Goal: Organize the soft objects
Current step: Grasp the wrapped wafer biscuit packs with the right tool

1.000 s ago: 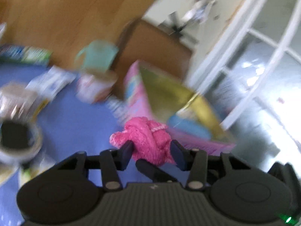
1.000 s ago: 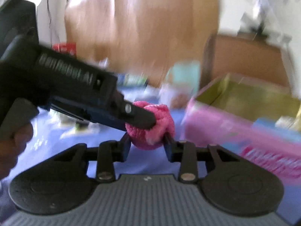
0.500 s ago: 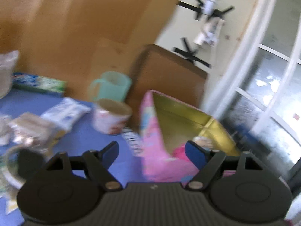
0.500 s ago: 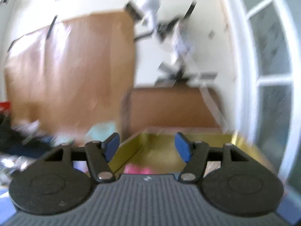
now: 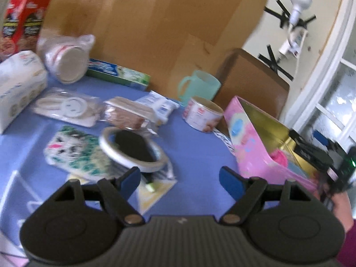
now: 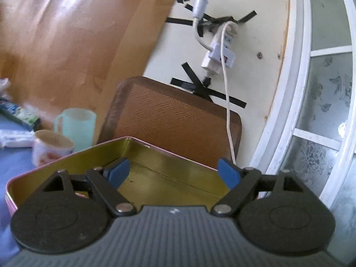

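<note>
A pink fluffy ball (image 5: pixel 279 156) lies inside the pink tin box (image 5: pixel 244 138) with the gold lining, at the right of the left wrist view. My left gripper (image 5: pixel 180 178) is open and empty, low over the blue table, left of the box. A green and white knitted soft piece (image 5: pixel 73 153) lies ahead to its left, partly under a tape roll (image 5: pixel 131 149). My right gripper (image 6: pixel 173 173) hovers level over the tin box (image 6: pixel 66 155); its jaws are opening with nothing between them. The ball is hidden in the right wrist view.
A teal mug (image 5: pixel 200 89) and a white printed cup (image 5: pixel 202 115) stand behind the box. A brown tray (image 6: pixel 173 122) leans on the wall. Plastic packets (image 5: pixel 66 109), a tissue pack (image 5: pixel 17 82) and a green carton (image 5: pixel 118 73) crowd the far left. A hand (image 5: pixel 340 204) is at the right edge.
Both grippers were shut on the pink ball; both have let go and it now lies in the tin. The left gripper swung left toward the clutter; the right one opened over the tin.
</note>
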Motion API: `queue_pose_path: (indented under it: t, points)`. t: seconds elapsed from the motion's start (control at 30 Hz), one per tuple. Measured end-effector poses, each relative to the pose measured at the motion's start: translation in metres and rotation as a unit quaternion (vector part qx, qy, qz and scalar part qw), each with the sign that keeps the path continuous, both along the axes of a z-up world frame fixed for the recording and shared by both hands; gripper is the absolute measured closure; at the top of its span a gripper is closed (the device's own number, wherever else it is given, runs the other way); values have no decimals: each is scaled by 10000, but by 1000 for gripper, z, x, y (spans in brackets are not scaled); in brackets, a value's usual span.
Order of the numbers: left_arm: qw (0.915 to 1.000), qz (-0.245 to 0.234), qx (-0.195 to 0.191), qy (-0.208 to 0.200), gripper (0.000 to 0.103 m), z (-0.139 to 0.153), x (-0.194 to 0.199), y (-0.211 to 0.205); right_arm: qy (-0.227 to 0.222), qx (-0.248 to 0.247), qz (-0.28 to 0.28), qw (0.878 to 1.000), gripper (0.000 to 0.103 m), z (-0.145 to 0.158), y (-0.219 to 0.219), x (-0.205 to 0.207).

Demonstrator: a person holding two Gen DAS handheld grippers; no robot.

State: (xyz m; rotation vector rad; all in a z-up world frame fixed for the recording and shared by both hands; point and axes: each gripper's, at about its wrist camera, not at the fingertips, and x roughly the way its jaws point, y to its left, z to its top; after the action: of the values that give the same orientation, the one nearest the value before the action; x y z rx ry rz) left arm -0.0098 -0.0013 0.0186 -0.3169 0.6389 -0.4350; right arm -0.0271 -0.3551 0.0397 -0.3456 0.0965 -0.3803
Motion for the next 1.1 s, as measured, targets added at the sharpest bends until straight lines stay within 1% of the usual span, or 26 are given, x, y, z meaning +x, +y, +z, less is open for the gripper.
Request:
queue_pose_path:
  t: [0.1,0.13,0.17,0.2,0.23,0.3,0.33,0.37,0.4,0.43,0.47,0.5,0.53,0.6,0.67,0.7,0.73,0.77,0.83,0.87,0.93,0.97,1.0,1.03,1.1]
  points:
    - [9998,201,-49,-54,18,-2,-3,17,35,208,318,9993,15,2,5,-14]
    - [9996,278,-56,-55,18,-3,-3,22,38,170,401,9990,15,3,3,-13]
    - [9993,360,-81,-63,18,-4,-3,30,-22,115,340,9994,15,5,8,-15]
    - [9989,453,-119,-94,18,-5,-4,39,-144,85,344,9993,15,9,10,-16]
    - [9982,567,-128,-139,18,-5,-5,46,-408,78,443,9982,15,19,19,-22]
    - [9956,902,-32,-260,18,-6,-6,60,-640,194,849,9941,14,36,39,-28]
    - [9936,1081,53,-325,18,-7,-6,65,-514,436,1296,9893,14,46,51,-25]
    - [9909,1266,165,-422,18,-9,-6,71,-121,853,1898,9780,14,53,67,-15]
    - [9870,1470,334,-559,18,-12,-6,75,215,1133,2261,9673,16,54,80,-4]
    - [9825,1666,494,-676,18,-16,-6,76,627,1400,2584,9538,16,51,99,12]
    - [9816,1767,412,-597,18,-18,-4,81,1033,1581,2788,9416,16,43,122,32]
    - [9830,1717,244,-609,18,-17,-3,85,1303,1645,2871,9346,16,35,143,49]
    - [9821,1750,214,-667,16,-17,-5,86,1519,1661,2876,9309,16,26,164,66]
    - [9819,1725,208,-748,15,-16,-7,85,1760,1691,2808,9282,16,14,193,91]
    - [9829,1650,195,-792,12,-16,-7,85,1908,1444,2853,9281,15,6,226,112]
    - [9831,1636,180,-801,11,-16,-8,87,1993,1203,2846,9300,15,4,242,122]
    - [9835,1619,145,-794,11,-16,-8,87,2207,940,2889,9268,14,1,259,136]
    - [9839,1607,92,-780,11,-17,-7,89,2418,800,2905,9224,13,-1,269,148]
    - [9837,1634,-55,-744,10,-18,-7,94,2945,645,2637,9163,10,-10,284,173]
    - [9835,1649,-130,-737,9,-19,-7,97,3175,655,2495,9125,9,-14,287,185]
    - [9823,1700,-267,-744,8,-20,-9,101,3217,844,2411,9117,9,-14,282,192]
    - [9821,1698,-299,-756,8,-20,-9,102,3267,1023,2371,9092,14,-11,274,194]
    - [9823,1675,-316,-774,8,-20,-10,102,3241,1076,2331,9105,21,-9,268,191]
    - [9827,1646,-310,-785,8,-20,-9,101,3201,1071,2366,9111,22,-7,260,183]
    - [9835,1587,-280,-817,8,-20,-10,99,3125,1141,2377,9126,30,-7,247,169]
